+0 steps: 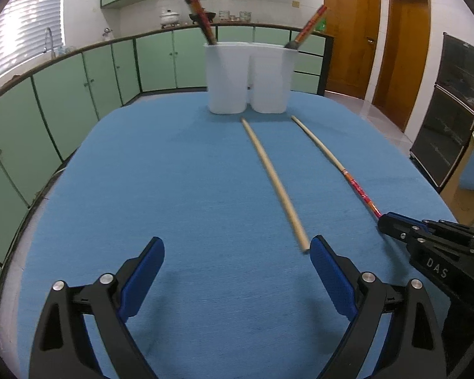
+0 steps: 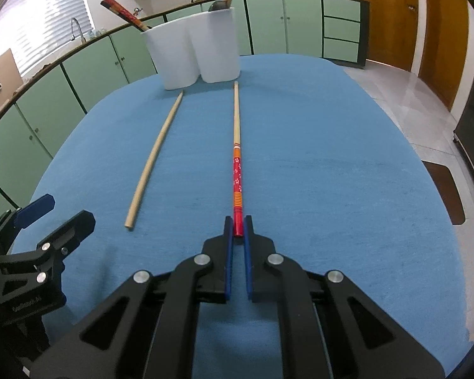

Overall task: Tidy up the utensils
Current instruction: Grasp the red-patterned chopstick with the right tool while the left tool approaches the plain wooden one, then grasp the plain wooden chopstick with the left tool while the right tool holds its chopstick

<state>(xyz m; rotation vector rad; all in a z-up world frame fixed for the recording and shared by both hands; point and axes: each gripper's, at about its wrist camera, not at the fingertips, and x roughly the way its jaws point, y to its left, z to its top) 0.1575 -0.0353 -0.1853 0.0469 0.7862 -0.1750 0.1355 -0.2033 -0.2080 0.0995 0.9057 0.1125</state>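
Two chopsticks lie on the blue tablecloth (image 1: 173, 189), pointing at a white two-compartment holder (image 1: 248, 77) at the far end. The plain wooden chopstick (image 1: 273, 177) lies with its near end just beside my left gripper's right fingertip (image 1: 320, 249). My left gripper (image 1: 237, 252) is open and empty above the cloth. The red-patterned chopstick (image 2: 237, 170) lies further right. My right gripper (image 2: 238, 225) is shut on its red end. The holder (image 2: 194, 53) has red-patterned chopsticks (image 1: 200, 15) in the left compartment and a dark-ended utensil (image 1: 306, 27) in the right.
Green kitchen cabinets (image 1: 79, 88) run along the left and back. Wooden doors (image 1: 350, 31) and a dark oven (image 1: 452, 110) stand at the right. The table's edge curves close on both sides.
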